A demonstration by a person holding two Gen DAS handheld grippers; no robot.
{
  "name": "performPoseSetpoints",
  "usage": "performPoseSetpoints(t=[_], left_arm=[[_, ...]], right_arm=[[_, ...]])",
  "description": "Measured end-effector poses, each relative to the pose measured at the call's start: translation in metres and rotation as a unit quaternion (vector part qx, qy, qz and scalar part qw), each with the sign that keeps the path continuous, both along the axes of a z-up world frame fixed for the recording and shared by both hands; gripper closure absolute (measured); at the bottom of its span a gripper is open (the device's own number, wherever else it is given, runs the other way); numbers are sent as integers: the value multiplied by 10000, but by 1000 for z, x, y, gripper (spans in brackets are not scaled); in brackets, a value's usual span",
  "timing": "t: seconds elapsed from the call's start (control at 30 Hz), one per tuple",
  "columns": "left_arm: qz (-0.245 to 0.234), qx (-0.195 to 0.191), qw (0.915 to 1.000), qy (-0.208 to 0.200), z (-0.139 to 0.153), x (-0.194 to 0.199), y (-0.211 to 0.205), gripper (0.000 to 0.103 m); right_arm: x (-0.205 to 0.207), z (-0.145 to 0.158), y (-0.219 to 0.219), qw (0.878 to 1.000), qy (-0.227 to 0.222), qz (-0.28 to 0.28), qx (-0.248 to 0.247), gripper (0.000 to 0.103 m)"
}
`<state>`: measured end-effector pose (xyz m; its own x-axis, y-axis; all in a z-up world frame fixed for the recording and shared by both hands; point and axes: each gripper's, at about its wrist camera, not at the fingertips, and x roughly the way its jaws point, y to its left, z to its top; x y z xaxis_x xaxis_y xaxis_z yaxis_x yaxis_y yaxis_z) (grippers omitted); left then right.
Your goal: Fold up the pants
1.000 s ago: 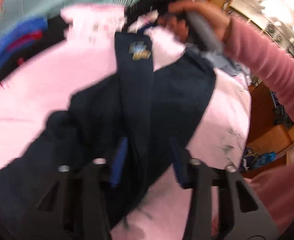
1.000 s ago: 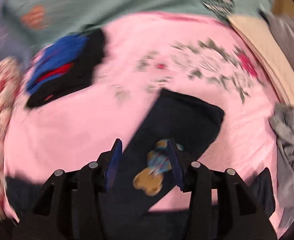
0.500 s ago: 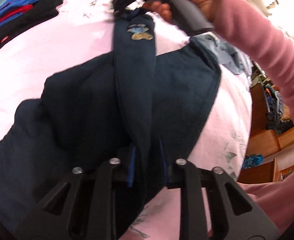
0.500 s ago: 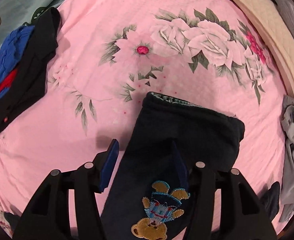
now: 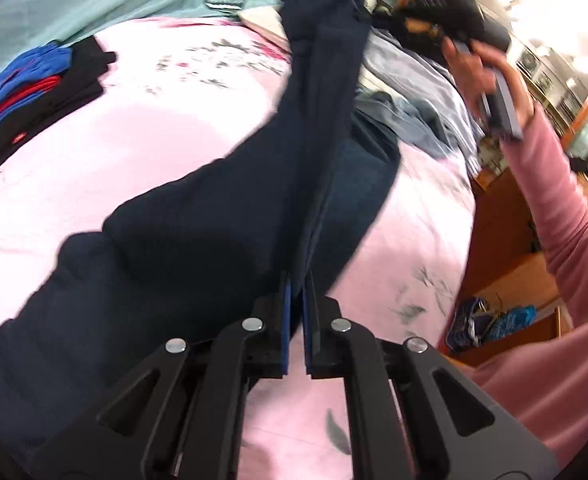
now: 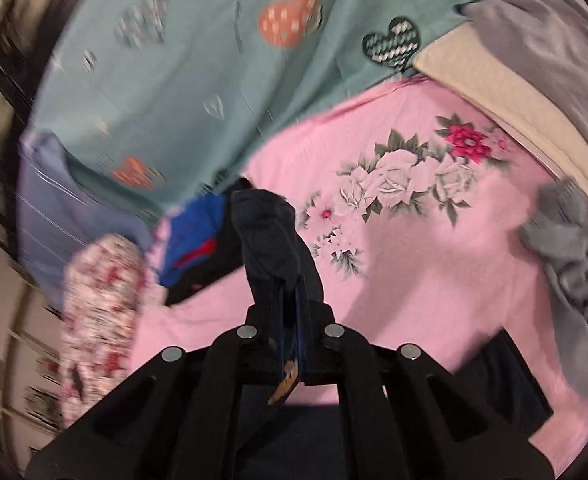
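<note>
- We have the dark navy fleece pants [image 5: 221, 216] stretched above the pink floral bedsheet [image 5: 165, 128], one leg pulled taut between both tools.
- Our left gripper [image 5: 296, 304] is clamped on the fabric near the body of the pants.
- Our right gripper [image 6: 289, 320] is pinched tight on the leg's far end.
- The cloth looks soft, light and limp, so we judge hems and seams the safest holds; slack parts will sag.

Bed, pink rose-print sheet [image 6: 434, 264] — bearing: folded blue, red and black clothes [image 5: 33, 92] at the left; navy pants [image 5: 197, 248], lower part lying on the sheet; grey garment [image 6: 574, 248] at the right edge; teal heart-print cover [image 6: 197, 80] beyond.
</note>
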<state>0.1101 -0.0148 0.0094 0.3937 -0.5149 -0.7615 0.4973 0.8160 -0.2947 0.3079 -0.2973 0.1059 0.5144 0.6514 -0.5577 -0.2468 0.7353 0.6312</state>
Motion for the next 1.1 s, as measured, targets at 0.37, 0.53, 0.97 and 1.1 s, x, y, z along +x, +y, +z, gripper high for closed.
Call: performPoseSetpoints(t=[0.37, 0.53, 0.97, 1.1], left_arm=[[-129, 346, 9987, 339, -41, 0, -24, 96], [32, 304, 9993, 206, -43, -5, -22, 96], [699, 447, 9961, -294, -41, -17, -27, 49], [615, 760, 9939, -512, -35, -23, -30, 41]], right_arm=[[-81, -162, -122, 9812, 1304, -1044, 964, 55], [-59, -153, -134, 9747, 1395, -1271, 1198, 52], [-44, -91, -112, 9940, -209, -291, 1033, 98], [-34, -164, -132, 9919, 795, -881, -442, 84]])
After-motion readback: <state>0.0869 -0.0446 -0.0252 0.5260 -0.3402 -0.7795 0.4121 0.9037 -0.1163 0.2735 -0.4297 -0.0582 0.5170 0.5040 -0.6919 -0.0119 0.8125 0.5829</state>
